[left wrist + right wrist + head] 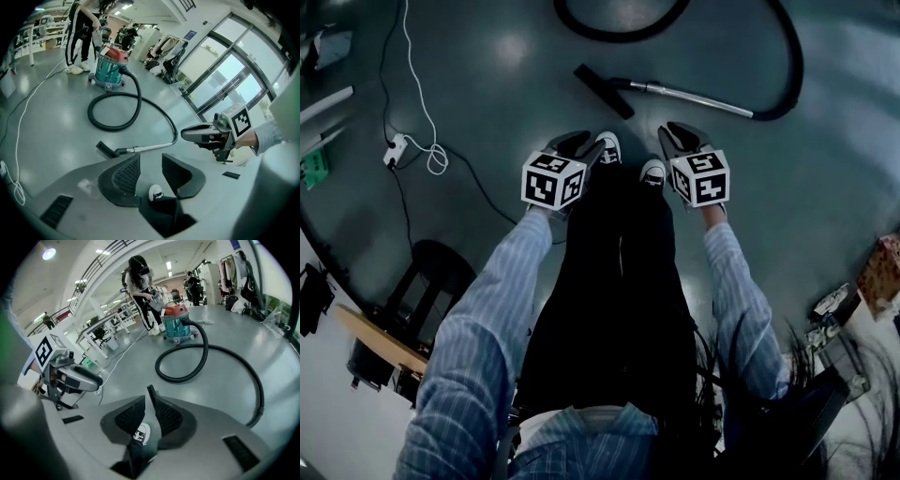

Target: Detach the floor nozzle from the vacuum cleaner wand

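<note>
Floor nozzle (602, 90) lying well ahead of left gripper (584, 143), jaws apart; right gripper (675, 131), closed

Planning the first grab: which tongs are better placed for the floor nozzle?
Left, likely. Left tongs are open and empty, floor nozzle just ahead of them. Right tongs are shut and point at the wand instead.

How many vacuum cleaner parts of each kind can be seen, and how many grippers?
Grippers: 2, the left gripper and the right gripper
Floor nozzle: 1
Wand: 1
Hose: 1
Canister: 1
Total: 6
</note>
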`<state>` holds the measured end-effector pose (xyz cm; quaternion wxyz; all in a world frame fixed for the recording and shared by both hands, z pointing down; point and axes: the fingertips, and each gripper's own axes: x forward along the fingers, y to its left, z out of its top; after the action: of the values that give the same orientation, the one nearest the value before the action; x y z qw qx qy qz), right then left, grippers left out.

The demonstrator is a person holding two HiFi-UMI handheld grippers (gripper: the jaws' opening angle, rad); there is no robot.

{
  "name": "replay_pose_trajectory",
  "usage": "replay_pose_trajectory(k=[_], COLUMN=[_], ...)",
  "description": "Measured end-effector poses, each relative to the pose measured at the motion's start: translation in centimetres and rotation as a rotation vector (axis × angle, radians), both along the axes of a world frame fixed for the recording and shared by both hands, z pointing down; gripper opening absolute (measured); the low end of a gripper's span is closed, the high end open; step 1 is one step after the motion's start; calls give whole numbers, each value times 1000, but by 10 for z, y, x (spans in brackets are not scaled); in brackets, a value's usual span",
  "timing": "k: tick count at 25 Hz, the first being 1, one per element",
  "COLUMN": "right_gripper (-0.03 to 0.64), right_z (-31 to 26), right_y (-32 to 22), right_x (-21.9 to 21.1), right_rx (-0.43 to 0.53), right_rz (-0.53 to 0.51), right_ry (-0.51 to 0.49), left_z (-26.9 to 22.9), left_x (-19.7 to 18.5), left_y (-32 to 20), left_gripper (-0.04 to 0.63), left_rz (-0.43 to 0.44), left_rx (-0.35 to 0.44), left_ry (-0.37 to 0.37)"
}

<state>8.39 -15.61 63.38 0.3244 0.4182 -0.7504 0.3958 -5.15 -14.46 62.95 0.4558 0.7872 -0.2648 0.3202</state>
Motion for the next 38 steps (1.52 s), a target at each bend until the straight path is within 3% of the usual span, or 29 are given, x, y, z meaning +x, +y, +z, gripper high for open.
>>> replay_pose_trajectory(k=[4,10,18,21,24,27,32,38], right_gripper=[58,106,169,191,219,229,235,234], right_z=[37,105,213,261,303,339,386,396], right_y=[4,33,26,16,4,-6,-13,-29], right_x=[-8,-13,13,25,33,39,42,40], right_rx=[-10,-31,64,107,165,235,306,357], right_rz=[2,-153,-216,-254,-287,-344,-493,-458], right_ry=[4,50,123,164,206,253,350,332], left_z=[43,109,225,280,325,355,383,384], left_x=[-12,-22,-1,5,1,6,11,19], left_y=[5,8,-2,-2,-8,-10,-22,-38], left_gripper=[123,129,188,207,210,210,276,290], left_rz=[14,-21,-29,-31,-37,-57,-60,-244], left_rx=[-23,-18,13,15,86,90,120,46], left_ry=[-37,-51,-54,-103,-163,-107,-49,72])
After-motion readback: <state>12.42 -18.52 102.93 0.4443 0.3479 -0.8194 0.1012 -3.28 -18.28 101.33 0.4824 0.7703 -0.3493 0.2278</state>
